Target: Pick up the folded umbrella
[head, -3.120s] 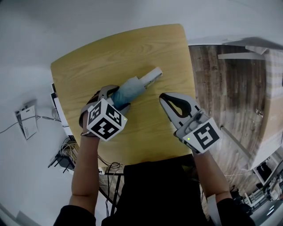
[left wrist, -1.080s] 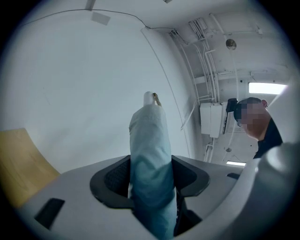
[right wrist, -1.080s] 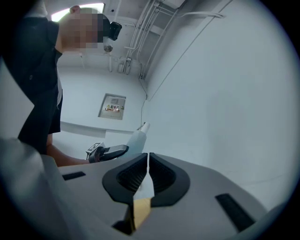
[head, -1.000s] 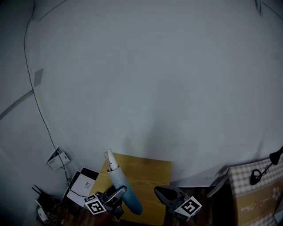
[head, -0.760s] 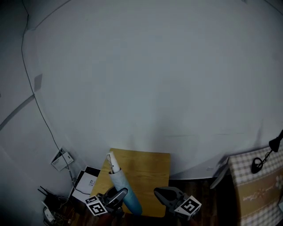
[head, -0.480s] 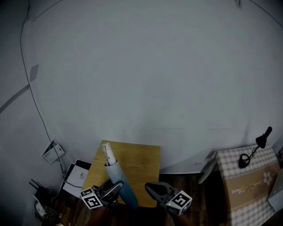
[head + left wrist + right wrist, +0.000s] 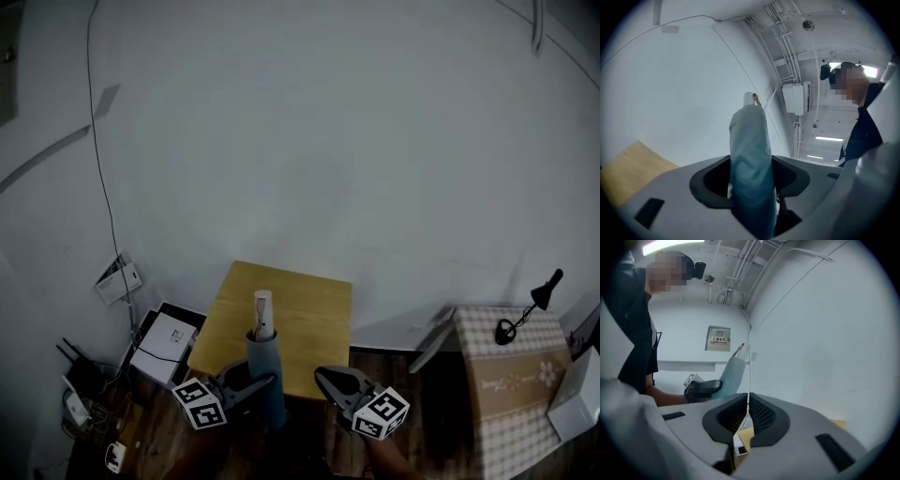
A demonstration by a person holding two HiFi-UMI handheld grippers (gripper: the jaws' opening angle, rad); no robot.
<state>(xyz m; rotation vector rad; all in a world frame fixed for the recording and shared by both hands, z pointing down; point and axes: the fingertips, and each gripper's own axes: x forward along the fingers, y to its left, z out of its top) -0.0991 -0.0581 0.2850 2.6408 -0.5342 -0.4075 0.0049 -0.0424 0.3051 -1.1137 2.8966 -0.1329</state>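
L tongs clamped round folded umbrella, upright at surface near edge, prob. lifted clear; R tongs shut, empty, just right.

Nothing here reads clearly. A grey wall panel carries a small label with a yellow warning triangle and a few dark characters, too small to make out. A white box on the floor bears tiny, illegible print. The cubes on the left gripper and right gripper show only black-and-white square markers, no letters.
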